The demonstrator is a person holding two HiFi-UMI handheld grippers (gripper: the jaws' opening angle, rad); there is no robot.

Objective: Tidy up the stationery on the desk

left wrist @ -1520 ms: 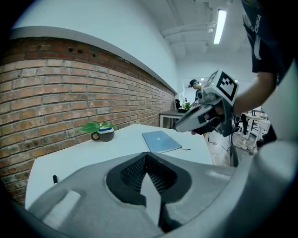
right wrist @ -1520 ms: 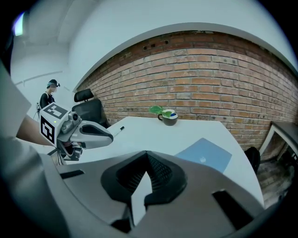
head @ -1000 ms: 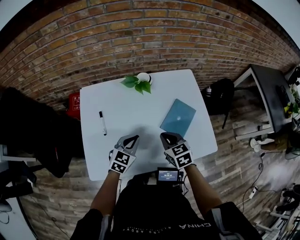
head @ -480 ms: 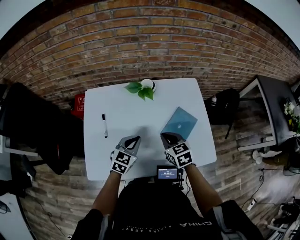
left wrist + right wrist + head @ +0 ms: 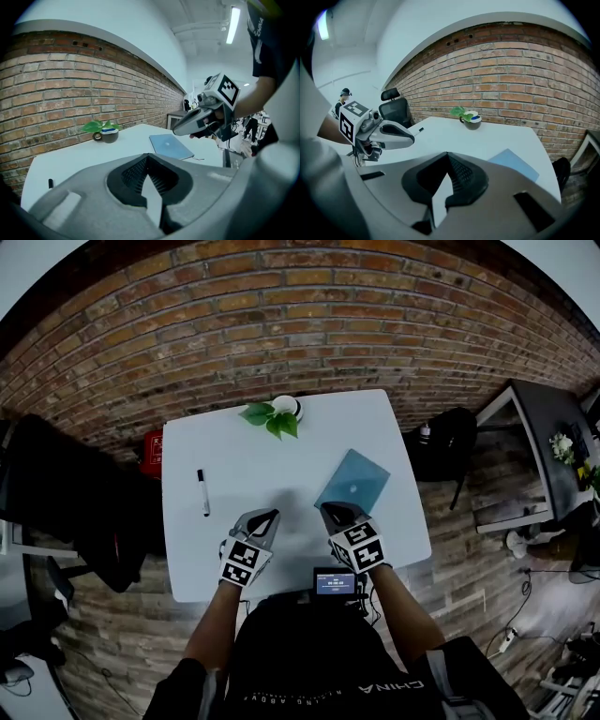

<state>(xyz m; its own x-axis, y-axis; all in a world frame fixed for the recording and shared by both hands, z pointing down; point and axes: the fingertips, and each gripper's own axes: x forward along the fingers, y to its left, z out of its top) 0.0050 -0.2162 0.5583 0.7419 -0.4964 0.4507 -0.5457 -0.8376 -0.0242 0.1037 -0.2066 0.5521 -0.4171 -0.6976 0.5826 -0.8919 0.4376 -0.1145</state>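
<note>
Marker pen (image 5: pixel 202 492): black with a white barrel, lying flat on the left part of the white desk (image 5: pixel 234 559), lengthwise toward the brick wall (image 5: pixel 309 324), alone and well apart from both grippers. Blue notebook (image 5: pixel 352 482): closed, flat, set at an angle on the right part of the desk, just beyond the right gripper. Potted plant (image 5: pixel 279 412): at the far edge, centre, green leaves spilling left of the pot.

Left gripper (image 5: pixel 269 516): above the near desk, left of centre; jaws pressed together, nothing between them. Right gripper (image 5: pixel 328 512): alongside it, near the notebook's closest corner; jaws likewise pressed together and empty. Both point forward over the desk and slightly down.

Small device with a lit screen (image 5: pixel 336 585) at the desk's near edge. Black chair (image 5: pixel 66 502) off the left side.
</note>
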